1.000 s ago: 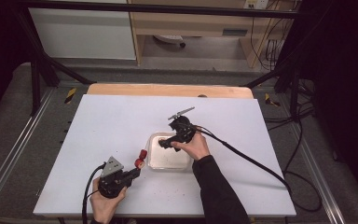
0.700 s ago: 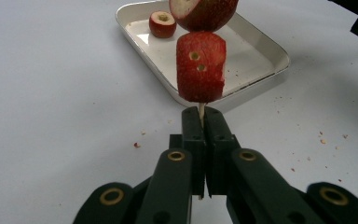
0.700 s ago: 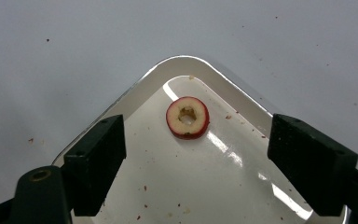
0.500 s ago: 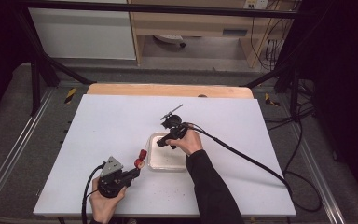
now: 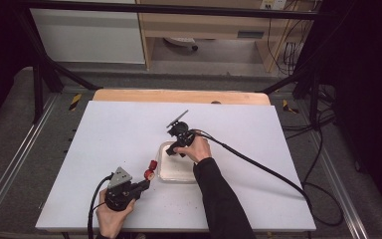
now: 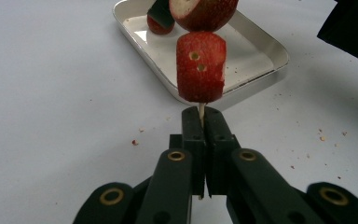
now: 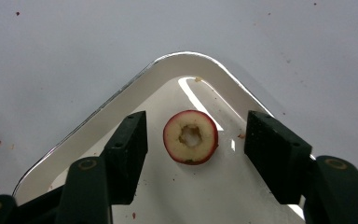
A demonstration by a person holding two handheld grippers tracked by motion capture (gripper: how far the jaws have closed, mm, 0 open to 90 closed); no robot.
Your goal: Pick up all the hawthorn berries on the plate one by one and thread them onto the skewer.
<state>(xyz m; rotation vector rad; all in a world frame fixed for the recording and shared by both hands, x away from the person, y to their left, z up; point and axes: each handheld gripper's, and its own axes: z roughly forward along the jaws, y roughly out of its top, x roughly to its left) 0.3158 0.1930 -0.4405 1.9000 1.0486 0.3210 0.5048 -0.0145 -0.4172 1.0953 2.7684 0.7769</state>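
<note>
The table (image 5: 129, 129) is white, speckled with small reddish-brown crumbs, with a pale wooden strip along its far edge. The tray (image 7: 135, 88) is glossy white with a silvery rim. The fruit slice (image 7: 190, 137) has dark red skin, cream flesh and a pale core hole. The skewered pieces (image 6: 201, 66) are red-skinned; the nearer shows two tan holes. Both grippers (image 6: 200, 140) (image 7: 193, 158) are black with brass-coloured rivets.

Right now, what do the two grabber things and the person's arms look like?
Both grippers are black. The left gripper carries a grey three-cornered plate on top, and a black cable loops from it. The right gripper trails a long black cable across the white table. Seen close, their jaws are blocky black bars with brass-coloured rivets. The right arm wears a black sleeve.
</note>
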